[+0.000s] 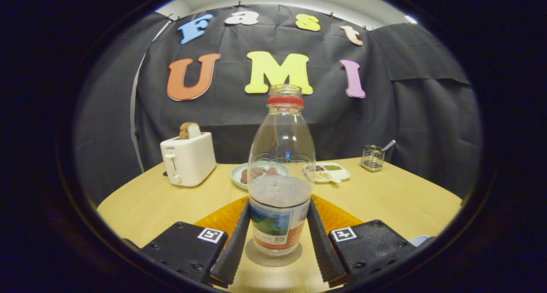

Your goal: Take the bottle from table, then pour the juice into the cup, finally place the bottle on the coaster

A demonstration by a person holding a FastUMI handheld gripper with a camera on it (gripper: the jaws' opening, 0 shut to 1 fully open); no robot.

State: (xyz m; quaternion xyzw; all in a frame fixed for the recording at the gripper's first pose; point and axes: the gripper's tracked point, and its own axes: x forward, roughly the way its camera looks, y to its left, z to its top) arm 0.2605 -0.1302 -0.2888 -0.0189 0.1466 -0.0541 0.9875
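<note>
Bottle (280,186): upright on the table (393,199), dead ahead, between the fingers.
Gripper (278,237): fingers flank the label; contact unclear, cannot tell if clamped.

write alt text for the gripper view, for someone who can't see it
A clear, uncapped bottle, part full of pale juice, stands on the wooden table between the gripper fingers, which flank its label; contact is unclear. Beyond it are a toaster holding bread, a plate of food and a small wire basket.

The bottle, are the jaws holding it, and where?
Yes. The gripper jaws press both sides of the bottle low down, at its label.
</note>
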